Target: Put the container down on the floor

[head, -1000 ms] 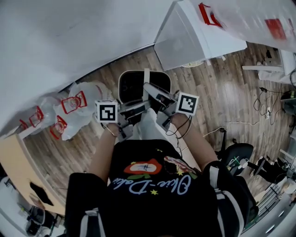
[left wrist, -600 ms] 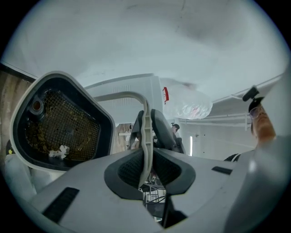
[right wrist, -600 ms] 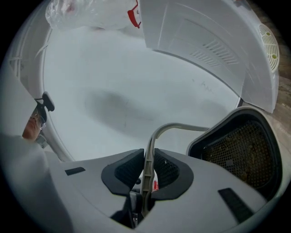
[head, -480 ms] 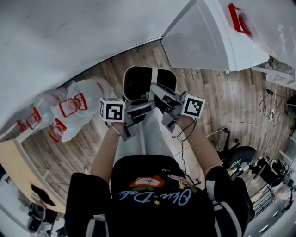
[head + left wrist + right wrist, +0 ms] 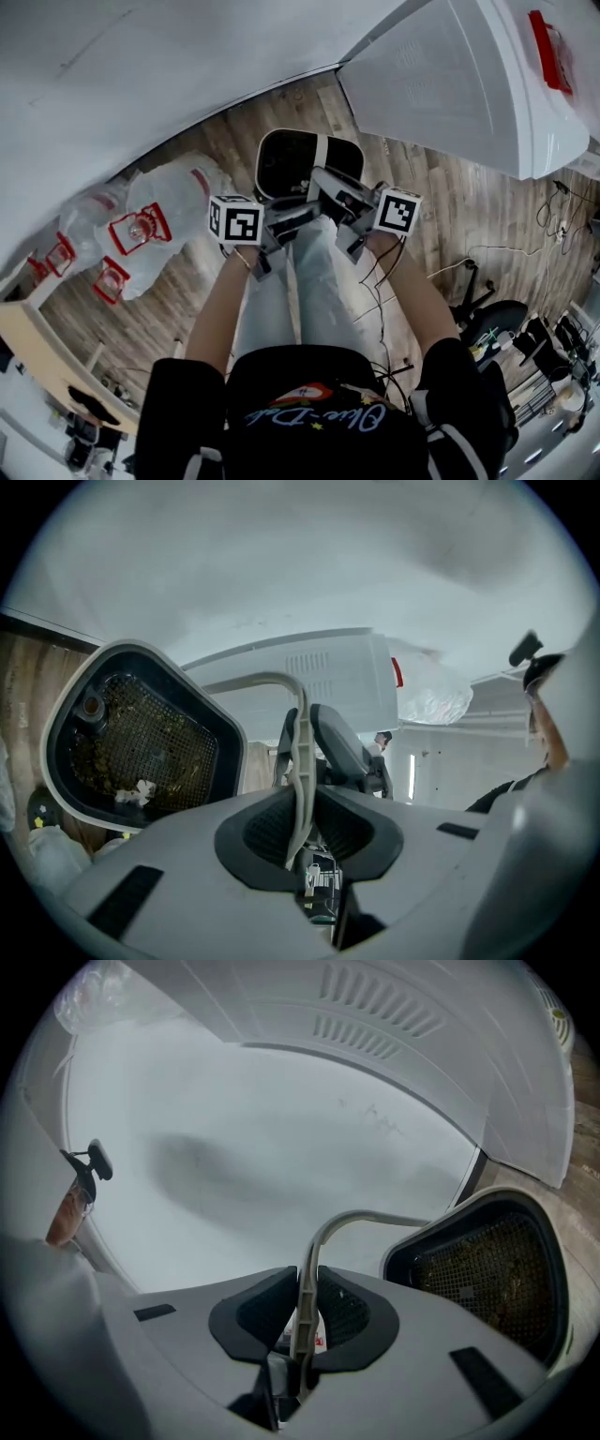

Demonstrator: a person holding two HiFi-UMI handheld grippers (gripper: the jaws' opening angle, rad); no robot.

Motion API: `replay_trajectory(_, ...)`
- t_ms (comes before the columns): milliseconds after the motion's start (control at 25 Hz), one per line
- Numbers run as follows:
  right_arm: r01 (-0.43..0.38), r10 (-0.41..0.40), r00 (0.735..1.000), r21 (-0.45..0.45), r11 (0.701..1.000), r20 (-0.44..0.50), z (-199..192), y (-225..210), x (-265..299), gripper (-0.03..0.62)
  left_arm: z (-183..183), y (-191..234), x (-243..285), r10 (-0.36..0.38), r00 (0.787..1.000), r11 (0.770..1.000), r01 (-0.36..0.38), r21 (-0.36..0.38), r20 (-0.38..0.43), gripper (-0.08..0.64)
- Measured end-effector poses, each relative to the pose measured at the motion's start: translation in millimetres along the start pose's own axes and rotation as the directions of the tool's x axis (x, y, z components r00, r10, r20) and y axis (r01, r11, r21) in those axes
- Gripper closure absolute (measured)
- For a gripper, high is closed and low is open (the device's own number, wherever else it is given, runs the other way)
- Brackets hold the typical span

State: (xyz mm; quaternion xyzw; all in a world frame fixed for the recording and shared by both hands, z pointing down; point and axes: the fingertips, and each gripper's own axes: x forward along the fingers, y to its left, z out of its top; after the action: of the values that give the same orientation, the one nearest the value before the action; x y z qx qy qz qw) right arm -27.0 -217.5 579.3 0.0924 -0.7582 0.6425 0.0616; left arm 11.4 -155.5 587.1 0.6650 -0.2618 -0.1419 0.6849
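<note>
Left gripper (image 5: pixel 300 829) and right gripper (image 5: pixel 303 1314) fingers both clamped on the thin handle (image 5: pixel 299 752), container (image 5: pixel 295 164) hanging over the floor (image 5: pixel 441 202) — risk: handle slips or pivots, container swings, lands crooked and spills.

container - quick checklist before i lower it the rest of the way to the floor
1. Left gripper shut on the handle: ok.
2. Right gripper shut on the same handle: ok.
3. Floor right under the container free of things: cannot tell, the container hides it.
4. Plastic bags apart from the container, at its left in the head view: ok.
5. Container touching the floor: cannot tell.
</note>
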Motion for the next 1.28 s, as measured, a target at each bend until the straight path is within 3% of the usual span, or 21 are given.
replay_trajectory(720,0.033,-0.034,0.999,0.049,0.998,0.027,12.4,-126.3,41.2,0.532,34.0,123.7,28.7,0.060,0.998,0.998,-0.060,-0.008,-0.004,0.506)
replay_trajectory(1280,0.092,-0.091,0.995,0.046,0.995,-0.027,4.4,-209.2,64.1,0.532,39.5,209.2,44.3,0.123,0.992,0.992,-0.123,0.008,-0.004,0.506)
